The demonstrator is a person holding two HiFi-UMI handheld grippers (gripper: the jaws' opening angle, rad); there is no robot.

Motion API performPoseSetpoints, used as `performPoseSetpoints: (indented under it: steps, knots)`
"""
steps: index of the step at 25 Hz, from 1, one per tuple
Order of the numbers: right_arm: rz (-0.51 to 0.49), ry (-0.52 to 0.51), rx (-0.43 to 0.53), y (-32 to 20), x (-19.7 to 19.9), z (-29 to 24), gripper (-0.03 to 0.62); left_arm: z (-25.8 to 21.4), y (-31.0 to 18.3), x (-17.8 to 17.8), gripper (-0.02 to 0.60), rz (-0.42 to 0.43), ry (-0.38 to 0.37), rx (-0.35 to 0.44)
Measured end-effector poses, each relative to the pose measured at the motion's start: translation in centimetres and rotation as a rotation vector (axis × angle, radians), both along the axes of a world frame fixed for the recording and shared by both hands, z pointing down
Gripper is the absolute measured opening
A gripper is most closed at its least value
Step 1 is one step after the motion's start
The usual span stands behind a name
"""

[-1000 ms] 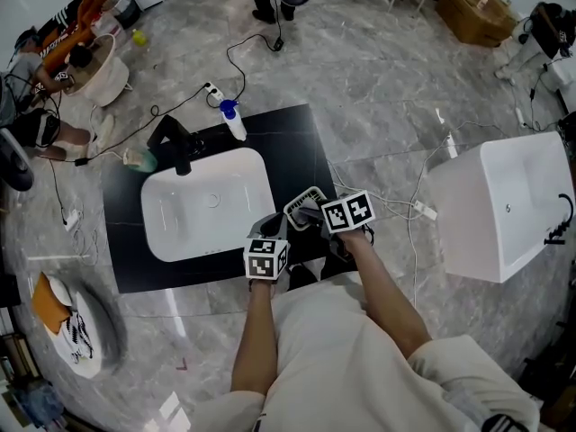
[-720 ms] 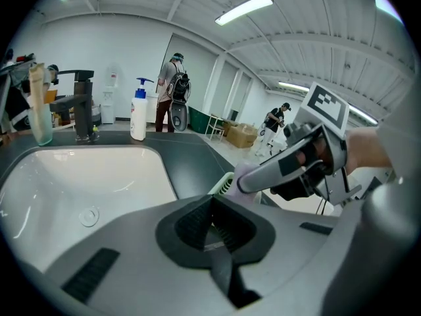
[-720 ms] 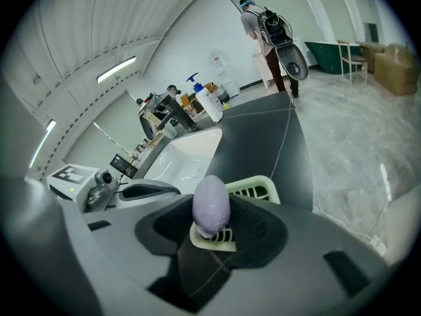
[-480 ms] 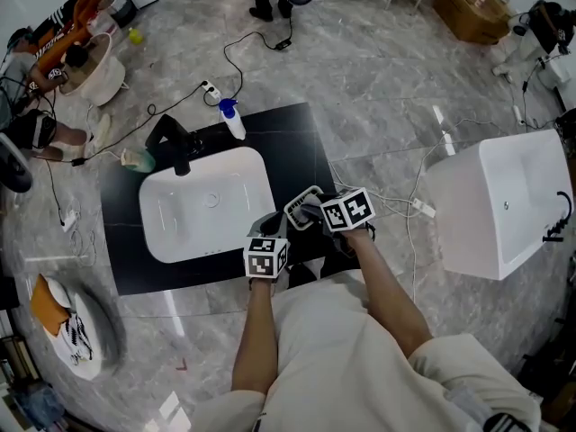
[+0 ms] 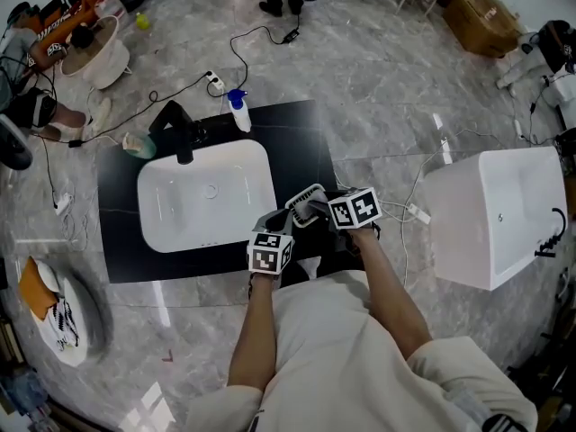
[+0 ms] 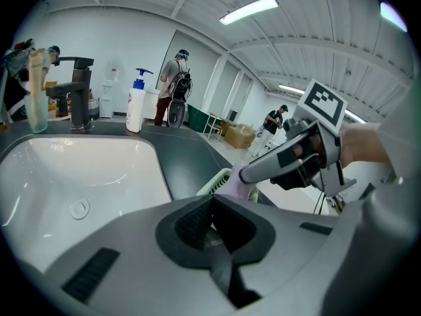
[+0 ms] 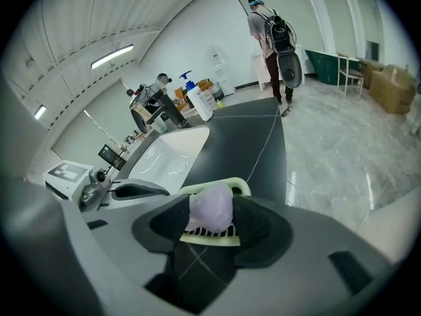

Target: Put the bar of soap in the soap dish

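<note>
Soap bar (image 7: pixel 212 206) pinched in right gripper (image 7: pixel 212 214) at soap dish (image 7: pixel 217 184); left gripper (image 6: pixel 212 206) closed, empty.

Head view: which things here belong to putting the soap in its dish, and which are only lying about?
Belongs to the job:
- bar of soap, held between the jaws of the right gripper
- soap dish, under the soap

Lying about:
- sink
- black faucet
- pump bottle
- left gripper, shut and empty
</note>
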State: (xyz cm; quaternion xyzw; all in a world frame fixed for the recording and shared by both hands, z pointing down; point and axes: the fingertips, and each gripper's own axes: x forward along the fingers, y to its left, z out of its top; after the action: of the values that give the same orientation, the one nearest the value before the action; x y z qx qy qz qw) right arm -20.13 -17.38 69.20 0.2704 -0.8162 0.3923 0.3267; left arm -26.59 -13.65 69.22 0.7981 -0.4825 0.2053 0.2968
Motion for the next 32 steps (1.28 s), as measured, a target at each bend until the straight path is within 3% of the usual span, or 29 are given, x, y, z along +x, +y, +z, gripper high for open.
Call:
performPoseSetpoints:
  steps: [7, 14, 22, 32]
  knots:
    - [0.010, 0.012, 0.016, -0.2, 1.0, 0.0, 0.209, 1.2, 0.8, -0.1, 0.006, 0.001, -0.001, -0.023]
    - [-0.048, 0.025, 0.056, 0.6, -0.4, -0.1, 0.207, 1.2, 0.8, 0.0, 0.006, 0.010, -0.016, -0.022]
    - [-0.040, 0.008, 0.078, 0.4, -0.8, -1.1, 0.209, 1.3, 0.9, -0.3, 0.006, 0.004, -0.030, -0.027]
    - [0.011, 0.013, 0.201, -0.1, 1.5, -2.4, 0.207, -1.3, 0.5, -0.7, 0.006, -0.063, -0.023, 0.031]
